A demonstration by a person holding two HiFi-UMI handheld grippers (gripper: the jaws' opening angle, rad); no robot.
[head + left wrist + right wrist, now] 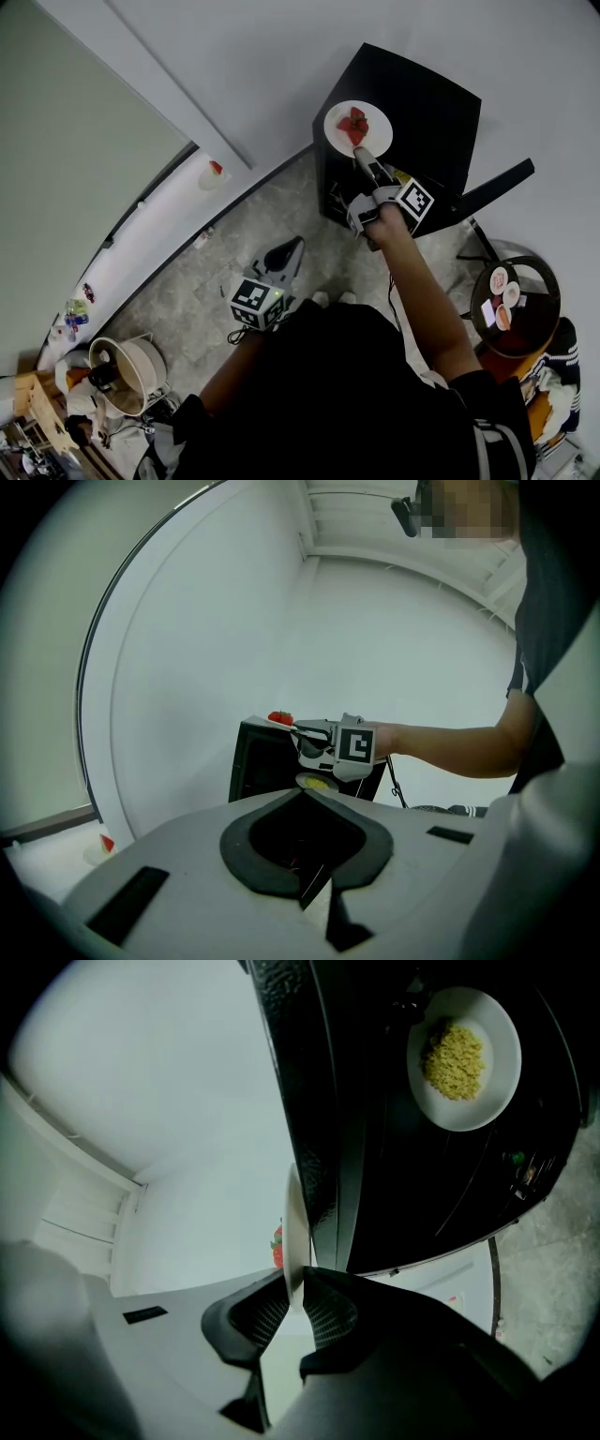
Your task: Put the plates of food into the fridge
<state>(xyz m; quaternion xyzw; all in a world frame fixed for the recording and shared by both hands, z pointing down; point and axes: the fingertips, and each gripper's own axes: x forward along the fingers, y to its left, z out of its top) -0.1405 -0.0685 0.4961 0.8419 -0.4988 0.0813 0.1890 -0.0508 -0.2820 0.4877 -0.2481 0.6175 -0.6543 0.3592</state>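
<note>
White plate (pixel 293 1227) of strawberries (pixel 277 1249) stands edge-on between the right gripper (pixel 302 1285) jaws, clamped at its rim, with the black fridge (pixel 422 1176) just beyond them. Left gripper (pixel 302 794) jaws are together, empty.

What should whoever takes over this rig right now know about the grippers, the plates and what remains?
Right hand-held gripper: shut on the rim of the strawberry plate, which is at the top of the fridge; I cannot tell whether it is lifted.
Left hand-held gripper: shut, empty, held low and away from the fridge.
Done: the yellow-food plate is inside the fridge, and the door is open.
Left: move the strawberry plate inside. The small plates on the round table probably follow.
</note>
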